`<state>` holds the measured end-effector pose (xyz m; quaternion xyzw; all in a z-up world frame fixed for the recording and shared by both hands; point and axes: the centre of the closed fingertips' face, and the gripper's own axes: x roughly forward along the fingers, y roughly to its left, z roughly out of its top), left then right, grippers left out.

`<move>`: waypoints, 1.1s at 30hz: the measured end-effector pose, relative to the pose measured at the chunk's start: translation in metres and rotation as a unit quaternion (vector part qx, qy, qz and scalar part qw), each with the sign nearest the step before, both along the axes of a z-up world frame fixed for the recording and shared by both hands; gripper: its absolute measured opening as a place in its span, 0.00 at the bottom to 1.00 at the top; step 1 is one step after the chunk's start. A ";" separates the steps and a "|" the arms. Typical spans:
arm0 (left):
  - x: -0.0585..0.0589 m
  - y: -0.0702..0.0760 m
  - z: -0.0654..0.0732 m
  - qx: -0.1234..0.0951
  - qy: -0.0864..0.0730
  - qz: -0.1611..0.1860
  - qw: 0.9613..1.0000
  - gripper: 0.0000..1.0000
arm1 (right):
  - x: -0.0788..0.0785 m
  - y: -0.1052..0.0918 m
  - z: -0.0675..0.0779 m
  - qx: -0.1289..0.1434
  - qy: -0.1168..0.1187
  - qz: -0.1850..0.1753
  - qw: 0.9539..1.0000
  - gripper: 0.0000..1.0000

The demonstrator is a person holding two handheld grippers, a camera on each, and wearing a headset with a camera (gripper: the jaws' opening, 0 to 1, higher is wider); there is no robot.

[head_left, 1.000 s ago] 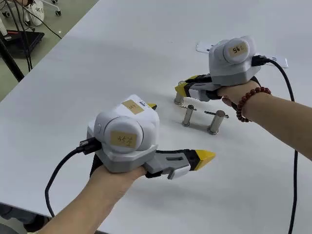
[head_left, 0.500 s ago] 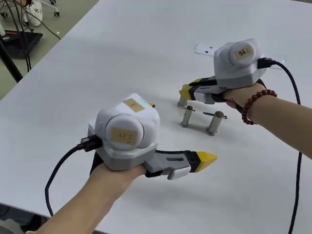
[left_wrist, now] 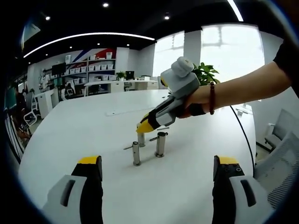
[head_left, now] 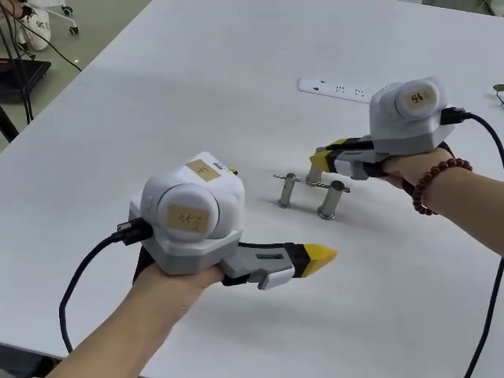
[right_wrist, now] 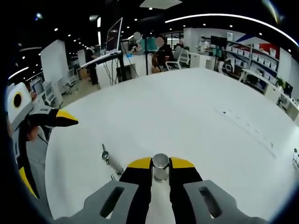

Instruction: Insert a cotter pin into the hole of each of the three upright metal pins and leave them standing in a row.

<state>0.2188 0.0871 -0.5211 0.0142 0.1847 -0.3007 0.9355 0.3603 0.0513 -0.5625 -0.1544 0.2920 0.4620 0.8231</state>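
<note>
The three metal pins stand upright in a close group near the middle of the table (head_left: pixel 157 94). The far pin (right_wrist: pixel 160 168) sits between the yellow tips of the right gripper (head_left: pixel 319 161), whose jaws are drawn narrow and press against it on both sides; the right gripper view looks down on its round top. Whether a cotter pin goes through this one I cannot tell.

In the head view the left pin (head_left: pixel 288 189) stands just beside the far pin at about 8 o'clock. A thin cotter pin (head_left: pixel 278 176) crosses its top and sticks out towards 9 o'clock. The right pin (head_left: pixel 331 199) is at about 5 o'clock of the far pin, a second cotter pin (head_left: pixel 341 187) poking out near its head towards 3 o'clock. Neither of these two touches a gripper.

The left gripper (left_wrist: pixel 158 163) hovers well apart from the pins, at about 7 o'clock of them in the head view. Its jaws are spread wide with nothing between them, and its own view frames the pins at 12 o'clock.

A beaded bracelet (head_left: pixel 429 185) circles the wrist behind the right gripper. A white power strip (head_left: pixel 335 88) lies flat at 12 o'clock of the pins, further back on the table
</note>
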 end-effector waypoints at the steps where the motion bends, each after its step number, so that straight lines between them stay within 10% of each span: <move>1: 0.000 -0.001 0.000 -0.001 0.001 -0.001 1.000 0.99 | 0.000 -0.004 0.000 0.000 0.001 -0.004 1.000 0.08; 33: -0.005 -0.004 -0.003 0.015 0.004 -0.017 1.000 0.99 | -0.051 -0.095 0.010 -0.014 0.009 -0.051 0.999 0.08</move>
